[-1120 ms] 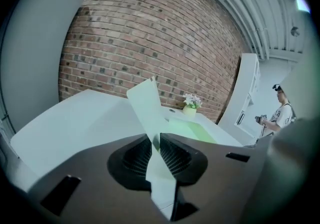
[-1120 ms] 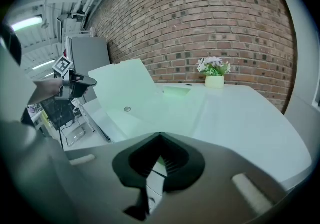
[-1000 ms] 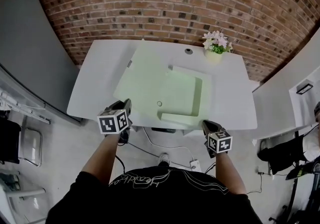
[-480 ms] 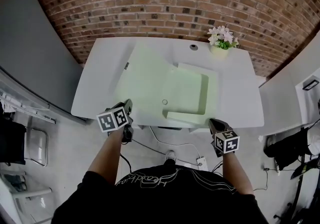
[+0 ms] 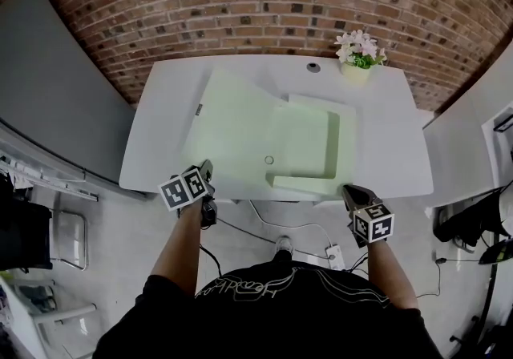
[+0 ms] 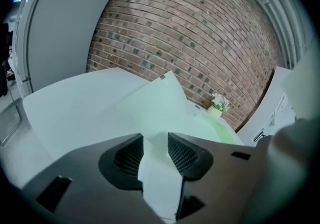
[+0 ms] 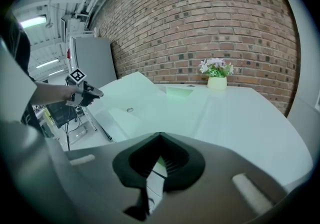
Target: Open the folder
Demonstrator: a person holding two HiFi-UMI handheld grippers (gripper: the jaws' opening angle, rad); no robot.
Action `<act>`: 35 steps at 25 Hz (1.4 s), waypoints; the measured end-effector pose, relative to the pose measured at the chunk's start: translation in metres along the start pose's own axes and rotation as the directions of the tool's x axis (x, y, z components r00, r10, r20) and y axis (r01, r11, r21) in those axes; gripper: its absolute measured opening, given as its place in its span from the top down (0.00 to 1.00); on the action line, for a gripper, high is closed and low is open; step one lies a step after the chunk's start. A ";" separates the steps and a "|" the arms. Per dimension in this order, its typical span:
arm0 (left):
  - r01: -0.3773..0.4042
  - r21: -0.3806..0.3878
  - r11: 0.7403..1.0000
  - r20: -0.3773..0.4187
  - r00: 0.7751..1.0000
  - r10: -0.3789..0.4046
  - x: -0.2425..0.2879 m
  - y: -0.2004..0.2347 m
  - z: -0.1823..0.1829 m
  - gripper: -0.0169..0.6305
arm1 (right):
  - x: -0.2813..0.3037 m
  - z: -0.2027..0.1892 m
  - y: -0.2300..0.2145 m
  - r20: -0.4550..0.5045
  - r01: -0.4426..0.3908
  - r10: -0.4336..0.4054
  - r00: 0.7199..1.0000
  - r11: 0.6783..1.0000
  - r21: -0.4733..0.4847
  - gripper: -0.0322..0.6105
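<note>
A pale green folder [image 5: 264, 133] lies open on the white table [image 5: 160, 133]. Its cover [image 5: 228, 121] is spread to the left and its pocket side [image 5: 309, 145] lies to the right. My left gripper [image 5: 206, 169] sits at the table's front edge by the cover's near left corner. Its jaws are opening, and in the left gripper view the left gripper [image 6: 155, 140] shows a gap between its pads, with the pale cover [image 6: 160, 103] beyond them and nothing pinched. My right gripper [image 5: 350, 189] hangs off the front right edge, shut and empty; the right gripper view shows the right gripper [image 7: 160, 140] with its tips meeting.
A small pot of flowers [image 5: 358, 57] stands at the table's back right, near a round cable hole [image 5: 313, 67]. A brick wall rises behind the table and a grey panel stands to its left. Cables and a power strip lie on the floor under the front edge.
My left gripper has sunk a little and drawn back toward the table's front edge. The right gripper has kept its place. The folder lies open as before.
</note>
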State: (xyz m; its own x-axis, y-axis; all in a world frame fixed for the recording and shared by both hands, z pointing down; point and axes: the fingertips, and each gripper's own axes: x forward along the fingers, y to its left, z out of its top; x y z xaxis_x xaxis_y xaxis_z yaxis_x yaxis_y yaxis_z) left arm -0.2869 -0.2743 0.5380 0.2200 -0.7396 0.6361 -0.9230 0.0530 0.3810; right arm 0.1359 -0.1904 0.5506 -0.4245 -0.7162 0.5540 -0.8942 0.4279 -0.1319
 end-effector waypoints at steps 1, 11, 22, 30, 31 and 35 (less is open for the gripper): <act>-0.019 0.004 1.000 -0.002 1.000 0.019 0.001 0.003 -0.001 0.77 | 0.000 0.000 0.000 0.001 -0.003 0.003 1.000 1.000 -0.001 0.95; -0.198 0.052 0.979 -0.021 0.980 0.199 0.011 0.033 -0.012 0.64 | 0.000 0.000 0.003 -0.002 -0.025 0.025 1.000 1.000 0.003 0.95; -0.343 0.231 0.910 -0.029 0.933 0.359 0.018 0.040 -0.012 0.63 | -0.001 0.003 0.004 -0.015 -0.062 0.062 0.998 0.998 0.012 0.95; -0.338 0.369 0.866 -0.027 0.927 0.373 0.028 0.036 -0.015 0.63 | 0.001 0.002 0.003 -0.045 -0.047 0.049 0.998 0.999 0.027 0.95; -0.336 0.382 0.861 -0.025 0.927 0.373 0.028 0.036 -0.015 0.63 | 0.000 0.002 0.003 -0.049 -0.044 0.045 0.998 0.999 0.032 0.95; -0.305 0.382 0.873 -0.021 0.941 0.337 0.025 0.033 -0.012 0.63 | -0.001 0.003 0.002 -0.047 -0.045 0.048 0.998 0.998 0.048 0.95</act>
State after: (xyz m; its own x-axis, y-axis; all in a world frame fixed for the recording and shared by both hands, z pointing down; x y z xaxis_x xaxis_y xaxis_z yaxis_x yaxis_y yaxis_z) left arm -0.3081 -0.2828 0.5749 -0.0979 -0.6644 0.7410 -0.9930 0.0154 -0.1173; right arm 0.1339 -0.1907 0.5476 -0.4595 -0.6683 0.5850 -0.8798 0.4328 -0.1965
